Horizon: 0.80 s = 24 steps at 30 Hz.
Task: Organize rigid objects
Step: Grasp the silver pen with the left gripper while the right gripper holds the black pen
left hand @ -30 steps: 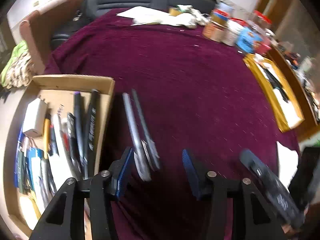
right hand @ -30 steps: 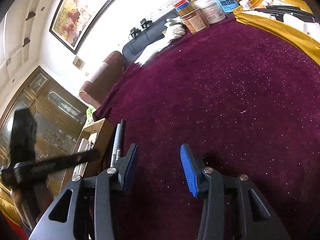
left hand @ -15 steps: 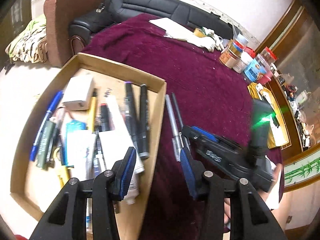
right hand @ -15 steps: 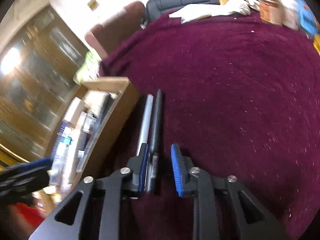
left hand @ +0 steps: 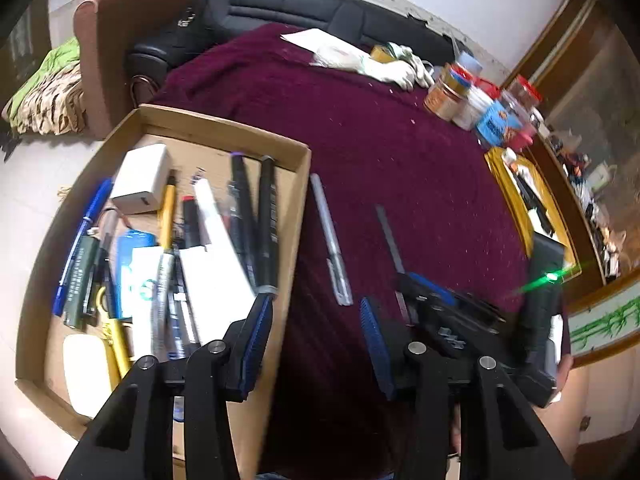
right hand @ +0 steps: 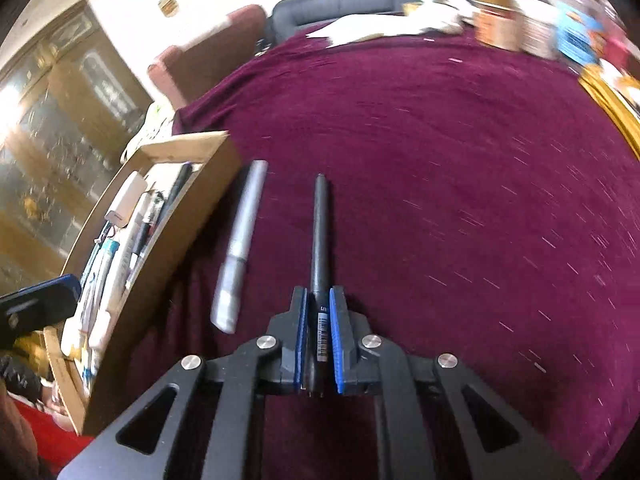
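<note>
My right gripper (right hand: 319,300) is shut on a dark grey pen (right hand: 321,224), which points forward over the maroon cloth. The pen (left hand: 390,236) and the right gripper (left hand: 424,296) also show in the left wrist view. A silver pen (right hand: 240,248) lies on the cloth beside the cardboard box (right hand: 188,216); it also shows in the left wrist view (left hand: 330,240). My left gripper (left hand: 316,312) is open and empty, over the right wall of the box (left hand: 298,200), which holds several pens and markers.
A maroon cloth (left hand: 380,140) covers the table. Jars and a blue packet (left hand: 480,108) stand at the far right. A yellow tray (left hand: 524,208) with dark items lies at the right edge. White cloths (left hand: 360,56) lie at the back, by a black sofa.
My right gripper has closed on the dark grey pen and drawn it away to the right of the silver pen. My left gripper has stayed open over the box edge.
</note>
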Tool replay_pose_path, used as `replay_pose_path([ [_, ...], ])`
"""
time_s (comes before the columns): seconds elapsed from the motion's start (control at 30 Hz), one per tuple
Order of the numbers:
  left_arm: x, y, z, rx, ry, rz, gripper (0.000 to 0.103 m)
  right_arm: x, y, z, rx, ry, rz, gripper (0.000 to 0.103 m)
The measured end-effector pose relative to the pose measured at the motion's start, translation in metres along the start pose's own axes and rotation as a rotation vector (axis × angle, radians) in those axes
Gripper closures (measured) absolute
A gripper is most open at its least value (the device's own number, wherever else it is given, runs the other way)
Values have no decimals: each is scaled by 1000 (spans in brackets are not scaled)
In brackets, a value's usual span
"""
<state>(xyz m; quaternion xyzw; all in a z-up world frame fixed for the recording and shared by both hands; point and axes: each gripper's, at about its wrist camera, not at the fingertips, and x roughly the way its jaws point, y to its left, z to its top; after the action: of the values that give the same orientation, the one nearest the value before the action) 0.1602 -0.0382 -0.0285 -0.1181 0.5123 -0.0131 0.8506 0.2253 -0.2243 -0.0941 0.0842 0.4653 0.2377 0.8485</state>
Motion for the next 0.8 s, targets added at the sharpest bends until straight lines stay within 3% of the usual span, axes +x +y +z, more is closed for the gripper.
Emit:
replay_pose_path([
  [0.27,39,-50,11,118,68,10,54,-43,-78,-28,197,-97,-41,92],
  [0.43,88,-61,39,115,142,130,54,-42,-75,-27,187,-106,-44,92],
  [0.7,125,-56,49,92,212,207,55,-40,-75,-26,196,-109,-28,92],
  [0.73,125,-55,50,86,215,211,58,-41,-77,-27,195,-109,-29,92],
  [0.8,124,-53,49,70,199,245,78,-41,-76,-27,191,-110,-31,92],
])
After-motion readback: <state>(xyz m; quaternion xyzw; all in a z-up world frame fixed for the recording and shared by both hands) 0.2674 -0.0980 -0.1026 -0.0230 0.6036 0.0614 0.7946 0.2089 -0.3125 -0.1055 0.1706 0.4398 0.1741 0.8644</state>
